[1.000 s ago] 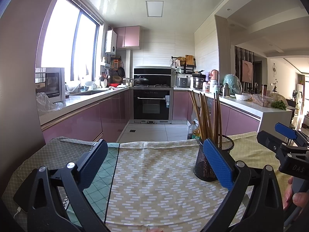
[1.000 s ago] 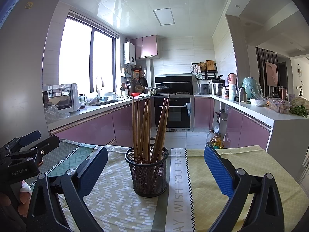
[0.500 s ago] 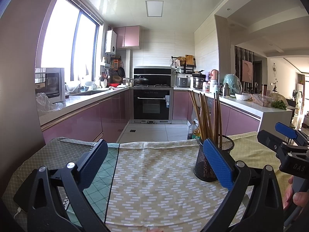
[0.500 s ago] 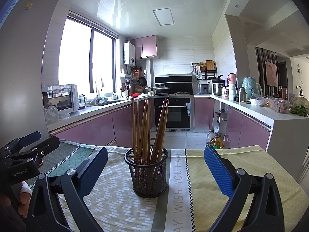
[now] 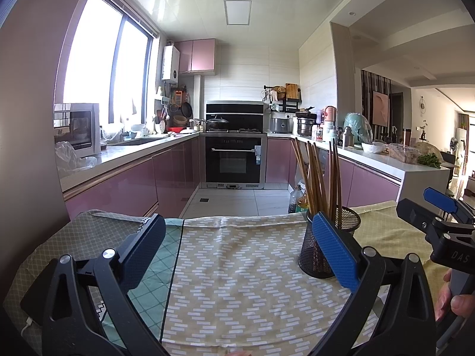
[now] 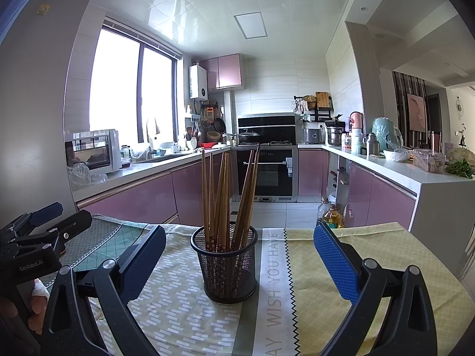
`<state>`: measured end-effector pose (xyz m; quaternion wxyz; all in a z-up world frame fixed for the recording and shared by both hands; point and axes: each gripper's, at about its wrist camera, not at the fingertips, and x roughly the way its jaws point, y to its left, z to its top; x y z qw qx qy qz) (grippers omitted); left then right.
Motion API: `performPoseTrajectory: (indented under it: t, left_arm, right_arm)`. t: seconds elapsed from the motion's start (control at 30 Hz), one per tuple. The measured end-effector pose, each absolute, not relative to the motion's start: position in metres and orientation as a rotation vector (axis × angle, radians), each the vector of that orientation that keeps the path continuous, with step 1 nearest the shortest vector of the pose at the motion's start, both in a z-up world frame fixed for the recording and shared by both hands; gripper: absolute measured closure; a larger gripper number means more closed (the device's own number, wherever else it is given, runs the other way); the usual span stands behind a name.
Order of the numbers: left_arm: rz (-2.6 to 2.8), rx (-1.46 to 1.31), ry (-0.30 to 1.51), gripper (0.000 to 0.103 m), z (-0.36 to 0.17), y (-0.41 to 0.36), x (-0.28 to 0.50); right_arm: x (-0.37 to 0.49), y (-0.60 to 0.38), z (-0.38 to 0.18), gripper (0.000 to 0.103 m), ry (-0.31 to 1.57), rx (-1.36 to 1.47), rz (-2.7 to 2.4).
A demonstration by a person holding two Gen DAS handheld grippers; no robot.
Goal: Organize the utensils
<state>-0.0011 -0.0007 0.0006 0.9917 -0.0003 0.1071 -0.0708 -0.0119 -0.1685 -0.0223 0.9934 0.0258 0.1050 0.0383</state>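
Wooden chopsticks (image 6: 228,195) stand bunched and leaning in a black mesh holder (image 6: 227,267), which sits upright on the patterned cloth (image 6: 178,305) covering the counter (image 6: 386,255). In the right wrist view the holder stands centred ahead of the right gripper (image 6: 237,264), between its two blue-padded fingers (image 6: 335,264) but touching neither; the jaws are spread wide and carry nothing. In the left wrist view the holder (image 5: 320,246) lies off to the right, partly hidden behind the right-hand finger of the left gripper (image 5: 237,255). That gripper is likewise released, jaws wide apart over bare cloth (image 5: 243,273), nothing between them. A hand (image 5: 454,296) grips the right tool's handle at the frame's edge.
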Motion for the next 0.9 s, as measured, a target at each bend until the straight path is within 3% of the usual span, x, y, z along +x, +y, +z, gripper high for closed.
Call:
performPoseTrajectory:
  t: [0.9]
  left_arm:
    - [-0.143, 0.001, 0.217, 0.006, 0.0008, -0.0014, -0.0005]
  right_arm:
    - [-0.0128, -0.1672, -0.0200, 0.006, 0.209, 0.055, 0.076]
